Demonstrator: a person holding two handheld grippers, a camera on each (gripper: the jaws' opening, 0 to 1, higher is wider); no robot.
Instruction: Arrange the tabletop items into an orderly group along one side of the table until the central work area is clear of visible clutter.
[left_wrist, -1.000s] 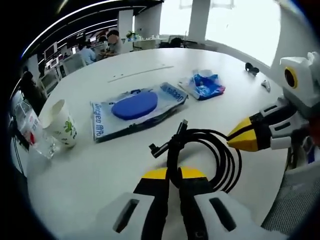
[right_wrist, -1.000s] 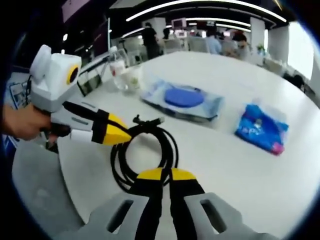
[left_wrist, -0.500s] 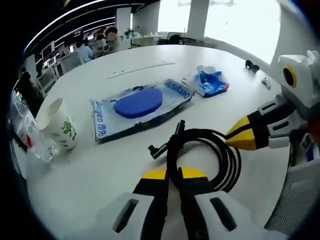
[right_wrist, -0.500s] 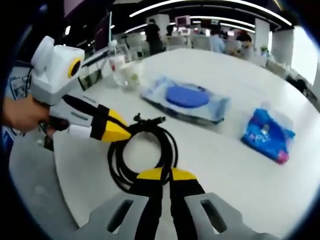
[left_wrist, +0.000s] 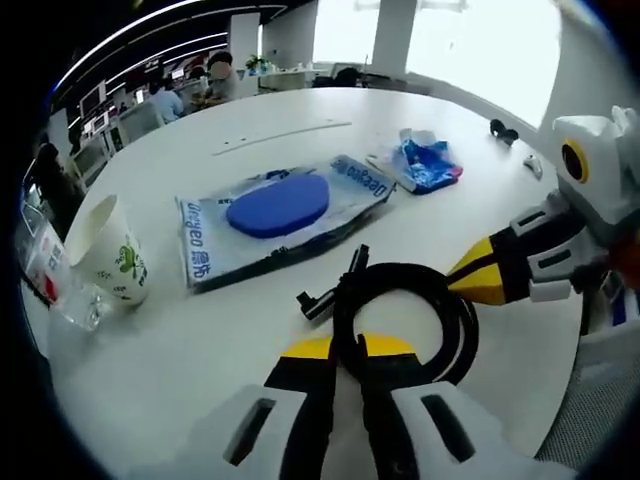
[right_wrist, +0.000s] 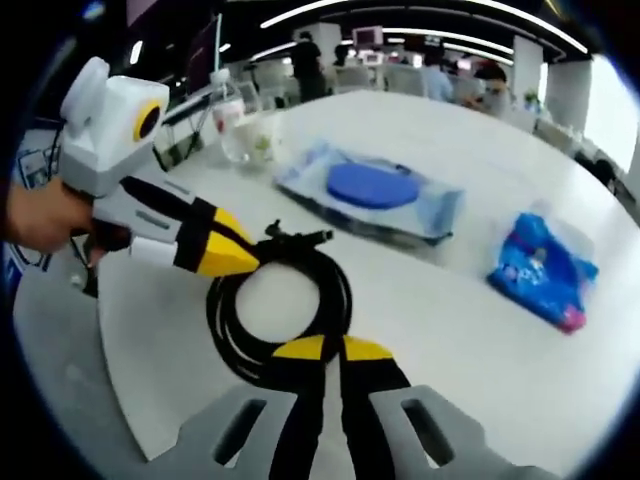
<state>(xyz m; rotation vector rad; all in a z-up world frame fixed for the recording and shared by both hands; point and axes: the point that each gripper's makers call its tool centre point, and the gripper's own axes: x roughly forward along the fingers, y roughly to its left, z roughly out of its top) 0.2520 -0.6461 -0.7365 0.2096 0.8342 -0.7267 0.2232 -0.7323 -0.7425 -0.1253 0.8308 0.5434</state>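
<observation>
Where the left gripper view looks along the left gripper, its jaws pinch the black cable coil near the table edge; the right gripper grips the coil's far side. A cup, pouch and blue packet lie beyond.

In the right gripper view, the right gripper clamps the cable coil, the left gripper biting its other side.

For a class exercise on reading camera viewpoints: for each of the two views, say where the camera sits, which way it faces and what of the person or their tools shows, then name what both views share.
Left gripper view: rides on the left gripper, looks across the white table; the right gripper enters from the right.
Right gripper view: rides on the right gripper, faces the table from the opposite side; the left gripper and a hand show.
Shared: black cable coil, blue disc packet, blue pouch, paper cup.
</observation>
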